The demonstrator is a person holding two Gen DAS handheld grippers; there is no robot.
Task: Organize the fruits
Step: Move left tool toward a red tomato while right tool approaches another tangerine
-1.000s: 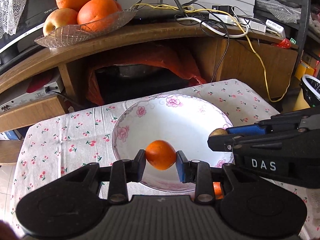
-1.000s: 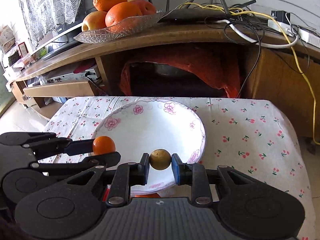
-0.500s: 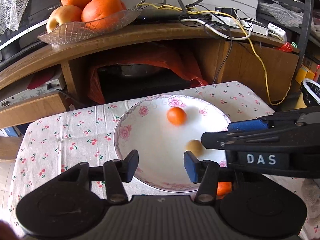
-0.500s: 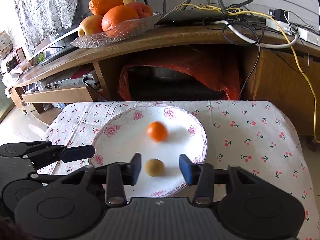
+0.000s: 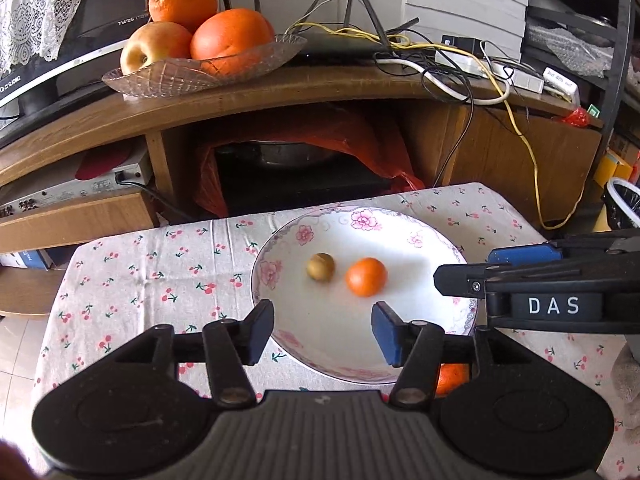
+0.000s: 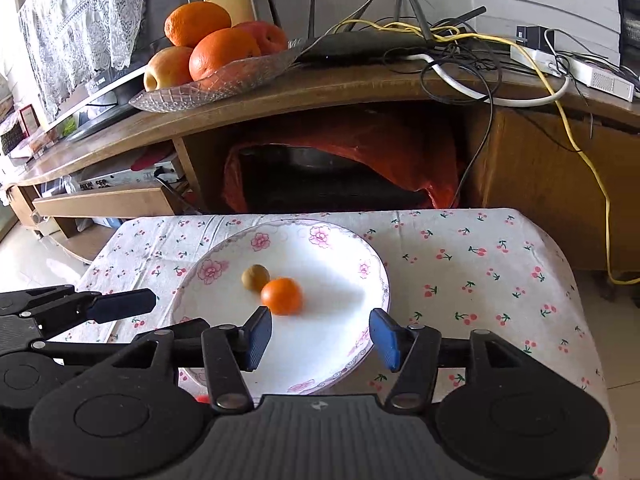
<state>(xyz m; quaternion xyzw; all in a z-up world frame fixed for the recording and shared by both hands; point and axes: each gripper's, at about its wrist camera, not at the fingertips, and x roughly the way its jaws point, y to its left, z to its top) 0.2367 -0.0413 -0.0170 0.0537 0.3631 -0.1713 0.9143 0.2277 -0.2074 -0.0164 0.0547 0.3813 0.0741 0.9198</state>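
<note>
left gripper [image 5: 323,332] at bottom centre of its view, jaws spread wide, nothing btwn them, hovering over near rim of the bowl [image 5: 448,248]. right gripper [image 6: 320,334] same: spread, empty, over bowl's near edge; it also shows from the side at right edge of left view. bowl is white w/ pink flower rim, mid-frame in both views, sitting on the counter [image 6: 460,264], which is covered w/ a white cloth printed w/ small red cherries. inside bowl: a small orange [image 6: 281,296] and a brownish-green fruit [image 6: 255,277], just beside each other, maybe touching, can't tell. another bit of orange fruit [image 5: 450,378] peeks out under the bowl's near rim in left view, mostly hidden. behind counter, upper half of frame: curved wooden tv stand [image 6: 360,92], open cavity below w/ an orange plastic bag [image 6: 400,140] over dark stuff. on top, upper left: glass dish [image 5: 192,74] holding big oranges and apples. upper right: black router and tangle of cables [image 5: 440,64], incl. a yellow one trailing down. tv [image 5: 60,40] w/ lace cover at far upper left.
</note>
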